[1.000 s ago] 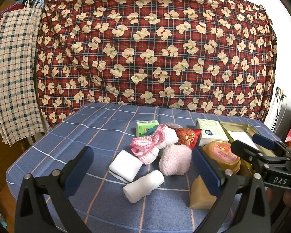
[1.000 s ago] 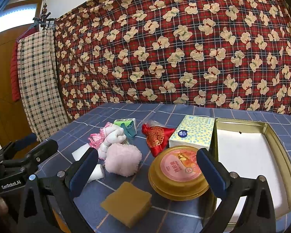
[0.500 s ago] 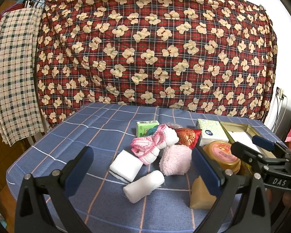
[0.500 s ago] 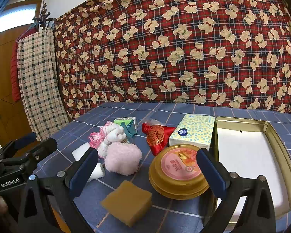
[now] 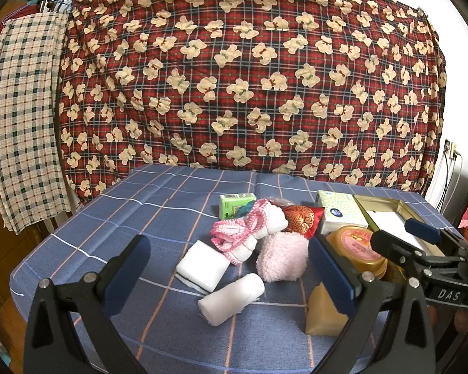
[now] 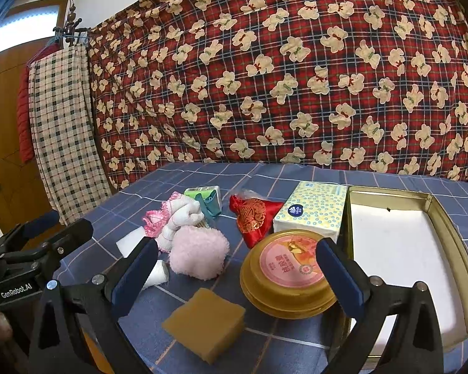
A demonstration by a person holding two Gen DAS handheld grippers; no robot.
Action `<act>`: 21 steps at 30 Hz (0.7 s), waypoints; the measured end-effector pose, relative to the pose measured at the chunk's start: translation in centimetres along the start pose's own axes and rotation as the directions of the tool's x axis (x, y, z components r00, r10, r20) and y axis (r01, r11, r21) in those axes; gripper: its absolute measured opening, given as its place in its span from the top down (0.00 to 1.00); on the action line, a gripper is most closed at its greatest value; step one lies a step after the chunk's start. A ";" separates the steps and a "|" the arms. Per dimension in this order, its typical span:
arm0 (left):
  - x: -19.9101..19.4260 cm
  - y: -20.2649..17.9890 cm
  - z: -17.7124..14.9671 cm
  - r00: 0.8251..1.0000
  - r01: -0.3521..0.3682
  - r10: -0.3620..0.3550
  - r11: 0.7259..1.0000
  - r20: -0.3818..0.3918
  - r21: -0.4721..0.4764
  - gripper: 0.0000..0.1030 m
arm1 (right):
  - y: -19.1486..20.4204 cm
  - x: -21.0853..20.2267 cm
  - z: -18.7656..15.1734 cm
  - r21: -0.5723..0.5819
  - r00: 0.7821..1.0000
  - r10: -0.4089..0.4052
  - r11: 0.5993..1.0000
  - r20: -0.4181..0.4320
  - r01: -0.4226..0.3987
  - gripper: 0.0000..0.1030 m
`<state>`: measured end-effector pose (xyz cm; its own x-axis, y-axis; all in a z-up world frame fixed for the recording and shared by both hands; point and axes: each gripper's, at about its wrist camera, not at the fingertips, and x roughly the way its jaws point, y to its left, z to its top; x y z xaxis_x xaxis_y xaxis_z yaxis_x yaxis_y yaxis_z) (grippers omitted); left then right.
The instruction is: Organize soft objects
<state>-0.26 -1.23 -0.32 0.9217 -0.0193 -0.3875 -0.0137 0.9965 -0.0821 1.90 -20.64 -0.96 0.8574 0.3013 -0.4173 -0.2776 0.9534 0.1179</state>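
Both grippers hang above the near edge of the bench covered in blue checked cloth [image 5: 159,205], each with jaws spread wide and nothing between them. The left gripper [image 5: 231,275] frames a white rolled cloth [image 5: 232,299] and a white rectangular foam block [image 5: 202,265]; the right gripper [image 6: 235,272] frames a round gold tin with a pink lid [image 6: 288,271] and a tan square sponge [image 6: 204,322].

From the right wrist view, the shallow rectangular gold metal tray [image 6: 452,240] lies at three o'clock on the bench. It holds only a flat white liner [image 6: 399,249]. The round tin sits shut, its lid on, touching the tray's left wall; what is inside cannot be seen. A yellow-and-blue patterned tissue pack [image 6: 312,210] lies just behind the tin, beside the tray.

The soft things lie loose on the cloth, outside the tray, at about ten to twelve o'clock of the tin: a fluffy pink pom-pom ball [image 6: 198,252], a pink-and-white knitted bundle [image 6: 177,218] touching it behind, a red-and-gold embroidered satin pouch [image 6: 252,218], and a small green tissue packet [image 6: 204,193] farthest back.
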 end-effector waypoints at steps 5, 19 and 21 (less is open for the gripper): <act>0.0 0.1 0.0 1.000 0.002 -0.002 1.000 0.000 0.001 0.00 | 0.1 0.1 -0.1 0.000 1.000 0.001 1.000 -0.002 -0.001 0.01; 0.2 -0.2 -0.1 1.000 0.001 -0.001 1.000 -0.003 0.001 0.00 | 0.7 0.8 -1.3 0.001 1.000 0.001 1.000 -0.011 -0.001 0.01; 0.2 -0.1 -0.1 1.000 0.001 -0.001 1.000 -0.003 0.000 0.00 | 0.4 0.7 -1.0 0.000 1.000 0.001 1.000 -0.011 -0.001 0.01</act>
<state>-0.11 -1.33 -0.47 0.9206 -0.0201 -0.3900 -0.0132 0.9965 -0.0823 1.93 -20.04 -2.12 0.8521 0.3019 -0.4275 -0.2784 0.9532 0.1183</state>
